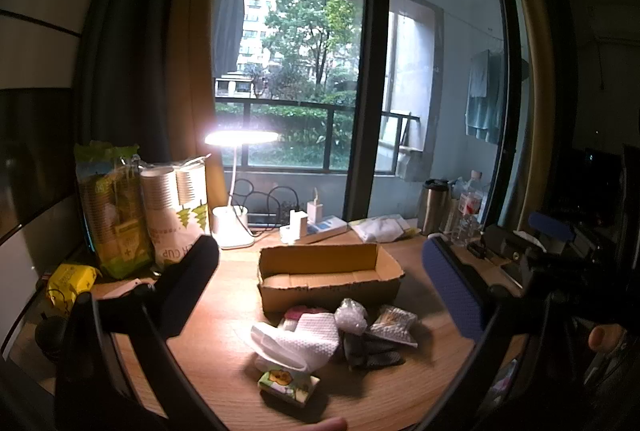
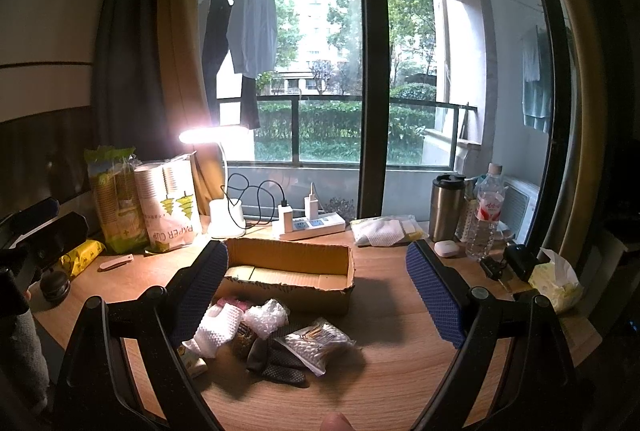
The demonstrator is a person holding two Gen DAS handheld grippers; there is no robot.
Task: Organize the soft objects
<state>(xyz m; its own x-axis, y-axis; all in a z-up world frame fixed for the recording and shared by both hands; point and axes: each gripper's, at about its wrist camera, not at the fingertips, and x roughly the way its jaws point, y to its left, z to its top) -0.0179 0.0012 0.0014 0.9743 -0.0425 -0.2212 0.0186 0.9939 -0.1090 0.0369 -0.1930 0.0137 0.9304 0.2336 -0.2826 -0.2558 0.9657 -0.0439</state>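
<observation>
Both tools apart, seemingly empty

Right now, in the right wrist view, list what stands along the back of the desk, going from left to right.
Green cup pack → paper cup pack → lamp → power strip → steel tumbler → water bottle.

Window: a large glass pane with a dark central frame is being shown across the centre.
Curtain: a dark curtain is being hung at left.
Light: a lit desk lamp is being seen centre-left.
Furniture: a wooden desk is being lit below.
</observation>
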